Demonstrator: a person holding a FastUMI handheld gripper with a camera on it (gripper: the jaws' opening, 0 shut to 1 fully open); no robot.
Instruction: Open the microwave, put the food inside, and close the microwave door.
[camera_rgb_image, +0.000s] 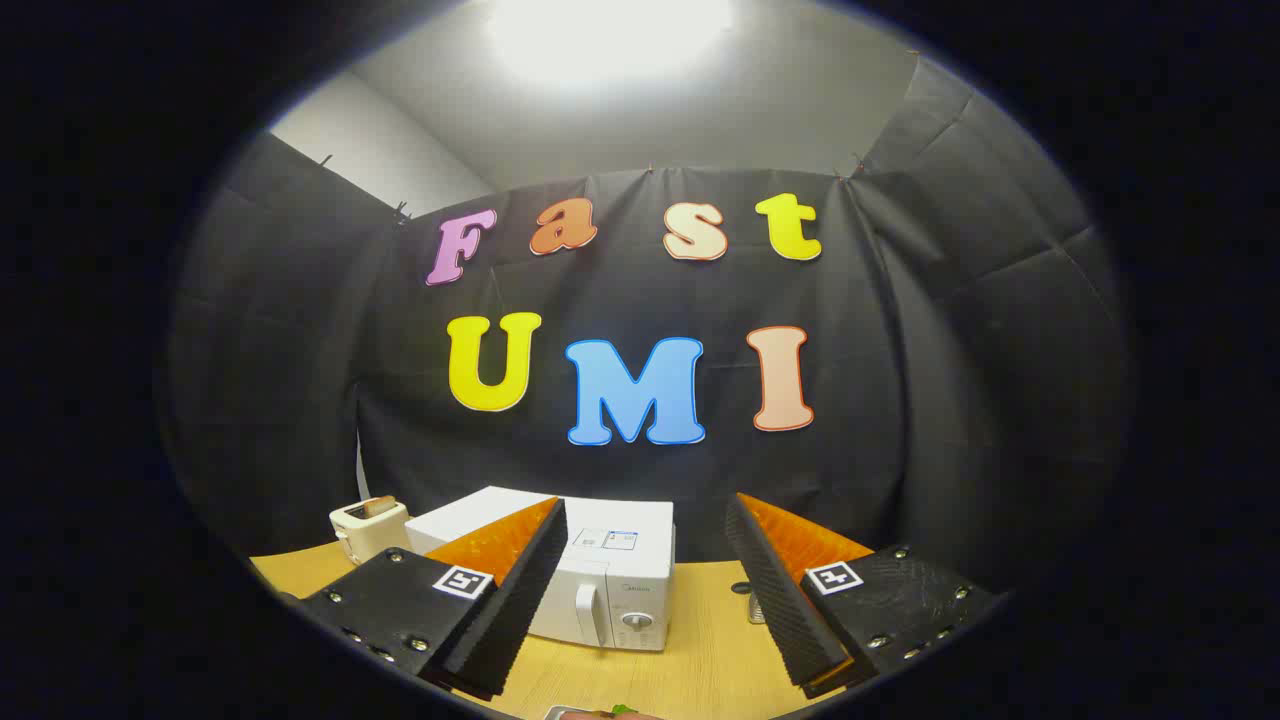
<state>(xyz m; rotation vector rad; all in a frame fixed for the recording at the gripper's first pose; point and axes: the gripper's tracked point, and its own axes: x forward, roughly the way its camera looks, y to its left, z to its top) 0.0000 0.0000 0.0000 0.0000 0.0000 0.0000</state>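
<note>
A white microwave (610, 575) stands on the wooden table (700, 640), beyond my fingers and partly behind the left one. Its door is closed, with a white handle (596, 612) and a round dial (638, 621) on the right side of its front. My gripper (645, 520) is held above the table and stands open, nothing between its black ridged fingers (520, 600). At the near table edge, below the fingers, a sliver of a plate with something green on it (605, 712) peeks in; the food is mostly hidden.
A cream toaster (368, 527) with a slice of bread in it stands to the left of the microwave. A small dark and metallic object (752, 603) sits on the table by the right finger. Black cloth walls close the booth behind.
</note>
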